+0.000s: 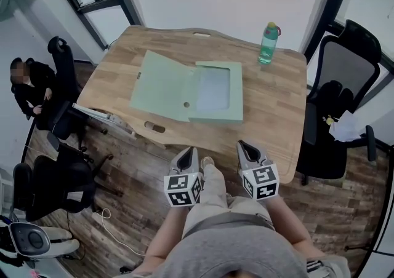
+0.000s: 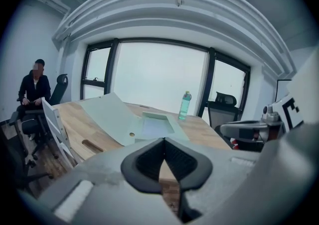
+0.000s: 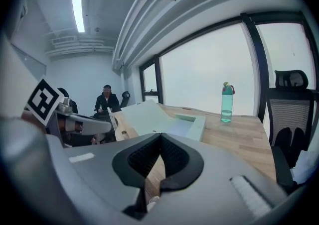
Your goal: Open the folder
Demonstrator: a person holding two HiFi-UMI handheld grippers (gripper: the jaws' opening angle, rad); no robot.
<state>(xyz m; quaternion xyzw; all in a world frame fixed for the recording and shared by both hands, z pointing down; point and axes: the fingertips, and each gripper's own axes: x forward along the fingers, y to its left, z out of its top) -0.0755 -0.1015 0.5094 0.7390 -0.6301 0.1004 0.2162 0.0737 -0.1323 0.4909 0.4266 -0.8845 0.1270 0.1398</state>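
Observation:
The pale green box folder (image 1: 214,92) lies open in the middle of the wooden table (image 1: 271,111). Its lid (image 1: 159,85) is flapped out to the left and its shallow tray faces up. In the left gripper view the folder (image 2: 149,125) shows beyond the jaws, and in the right gripper view the folder (image 3: 192,124) does too. My left gripper (image 1: 188,151) and right gripper (image 1: 244,146) hover side by side off the table's near edge, close to my body and well short of the folder. Both are shut with nothing between the pads: left gripper (image 2: 163,142), right gripper (image 3: 159,137).
A green water bottle (image 1: 268,43) stands at the table's far right. A black office chair (image 1: 345,80) is at the right, with more chairs (image 1: 58,178) at the left. A person (image 1: 29,83) sits at the left. A cable (image 1: 111,230) lies on the wooden floor.

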